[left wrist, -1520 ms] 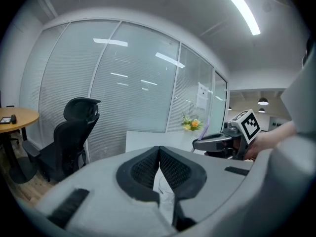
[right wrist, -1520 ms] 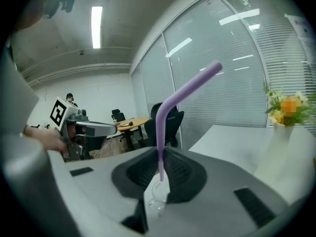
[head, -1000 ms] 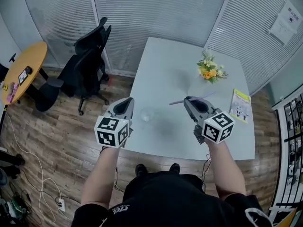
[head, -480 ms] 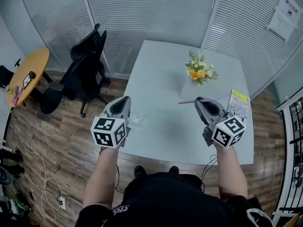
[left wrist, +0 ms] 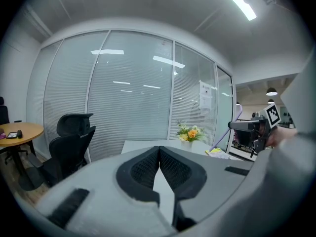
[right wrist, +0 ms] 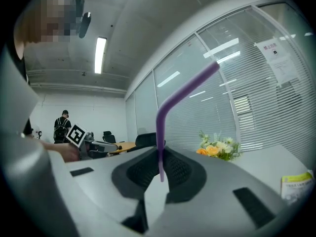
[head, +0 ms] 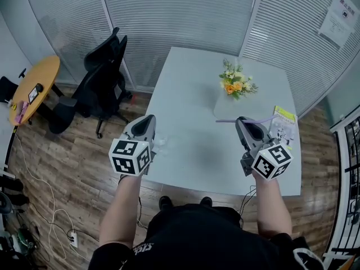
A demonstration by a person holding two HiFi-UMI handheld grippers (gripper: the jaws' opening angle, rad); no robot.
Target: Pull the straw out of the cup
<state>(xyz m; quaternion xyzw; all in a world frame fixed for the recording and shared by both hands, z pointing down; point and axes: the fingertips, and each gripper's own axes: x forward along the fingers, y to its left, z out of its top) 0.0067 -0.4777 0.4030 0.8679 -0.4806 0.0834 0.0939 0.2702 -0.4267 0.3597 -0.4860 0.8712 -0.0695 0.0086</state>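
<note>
1. Two grippers hover over the near part of the white table. The left gripper has its jaws pressed together with nothing between them.
2. The right gripper is clamped on the purple straw, which is out of the cup and well apart from it.
3. The clear cup is only a faint smudge on the table just beside the left gripper in the head view. Its outline is hard to make out.
4. The right gripper hides the near corner of the yellow-green booklet.
</note>
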